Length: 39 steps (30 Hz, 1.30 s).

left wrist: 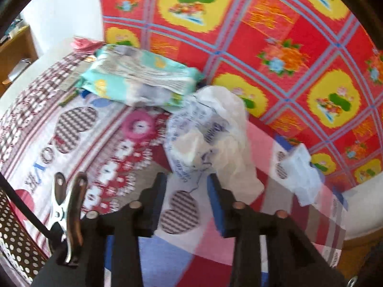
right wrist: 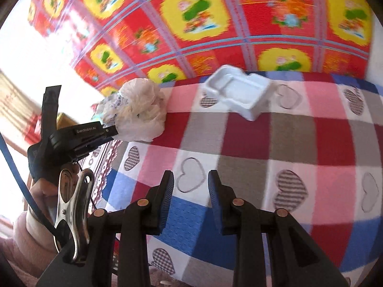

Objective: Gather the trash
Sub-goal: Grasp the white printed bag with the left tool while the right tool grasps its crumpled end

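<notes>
Both tongs stand apart, gripping nothing. The left tongs (left wrist: 188, 186) hover just before a crumpled white plastic bag (left wrist: 210, 138) on the checked heart-print blanket (right wrist: 244, 148). A teal wipes packet (left wrist: 141, 76) lies farther left. Far from the right tongs (right wrist: 190, 186) sits an empty white foam tray (right wrist: 239, 93), tilted.

Motion blur smearing red-and-yellow floral sheet (left wrist: 275, 47) in both views. Printed blue text on crumpled white plastic bag (left wrist: 210, 134) staying unreadable. Teal patterned wipes pack (left wrist: 141, 79) lying blurred, lettering illegible. White moulded foam tray (right wrist: 239, 93) showing soft edges. Wooden shelf (left wrist: 16, 55) getting cropped by fisheye rim.
</notes>
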Available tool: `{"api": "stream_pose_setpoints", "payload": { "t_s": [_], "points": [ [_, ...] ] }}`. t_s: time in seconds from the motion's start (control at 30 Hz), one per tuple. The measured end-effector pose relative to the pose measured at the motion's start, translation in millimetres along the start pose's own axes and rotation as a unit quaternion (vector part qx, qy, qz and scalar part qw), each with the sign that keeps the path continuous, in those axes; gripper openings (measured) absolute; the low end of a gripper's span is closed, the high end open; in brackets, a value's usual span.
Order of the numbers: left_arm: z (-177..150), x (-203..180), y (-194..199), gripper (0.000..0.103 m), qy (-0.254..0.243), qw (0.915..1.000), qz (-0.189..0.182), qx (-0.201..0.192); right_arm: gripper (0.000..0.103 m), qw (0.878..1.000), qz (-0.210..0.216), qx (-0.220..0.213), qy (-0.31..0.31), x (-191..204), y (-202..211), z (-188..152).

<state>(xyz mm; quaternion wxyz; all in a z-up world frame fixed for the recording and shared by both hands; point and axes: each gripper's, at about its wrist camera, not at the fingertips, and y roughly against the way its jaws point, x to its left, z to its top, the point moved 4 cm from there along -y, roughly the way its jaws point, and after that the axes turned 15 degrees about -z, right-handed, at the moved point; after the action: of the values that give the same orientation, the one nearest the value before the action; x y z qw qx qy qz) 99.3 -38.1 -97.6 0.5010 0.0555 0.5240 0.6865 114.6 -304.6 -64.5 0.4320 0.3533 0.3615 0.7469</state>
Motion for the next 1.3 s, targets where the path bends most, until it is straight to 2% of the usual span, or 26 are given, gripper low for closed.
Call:
{"api": "stream_pose_setpoints", "payload": {
  "t_s": [0.3, 0.43, 0.53, 0.67, 0.9, 0.97, 1.0, 1.13, 1.3],
  "points": [
    [11, 34, 9, 0.041, 0.008, 1.0, -0.006, 0.0, 0.031, 0.998, 0.047, 0.013, 0.037, 61, -43, 39],
    [18, 38, 10, 0.043, -0.001, 0.9995, -0.031, 0.001, 0.039, 0.998, 0.054, 0.016, 0.04, 81, -69, 65],
    [26, 36, 9, 0.047, -0.017, 0.9993, -0.031, -0.008, 0.04, 0.998, 0.051, 0.018, 0.039, 92, -89, 83],
    [32, 37, 5, 0.048, -0.026, 0.9991, -0.034, -0.004, 0.04, 0.998, 0.036, 0.03, 0.046, 103, -117, 100],
    [35, 39, 4, 0.048, -0.031, 0.9982, -0.051, 0.01, 0.04, 0.996, 0.006, 0.055, 0.064, 117, -156, 107],
    [34, 38, 6, 0.048, -0.033, 0.9977, -0.058, 0.012, 0.025, 0.995, -0.009, 0.055, 0.079, 119, -161, 104],
    [34, 37, 7, 0.048, -0.036, 0.9974, -0.061, 0.013, 0.011, 0.994, -0.022, 0.053, 0.092, 121, -161, 101],
    [29, 31, 2, 0.05, -0.063, 0.9958, -0.061, 0.027, 0.007, 0.993, -0.025, 0.049, 0.103, 117, -156, 88],
    [18, 21, -15, 0.05, -0.074, 0.9918, -0.083, 0.063, 0.007, 0.993, -0.025, 0.067, 0.094, 105, -137, 61]
  ]
}}
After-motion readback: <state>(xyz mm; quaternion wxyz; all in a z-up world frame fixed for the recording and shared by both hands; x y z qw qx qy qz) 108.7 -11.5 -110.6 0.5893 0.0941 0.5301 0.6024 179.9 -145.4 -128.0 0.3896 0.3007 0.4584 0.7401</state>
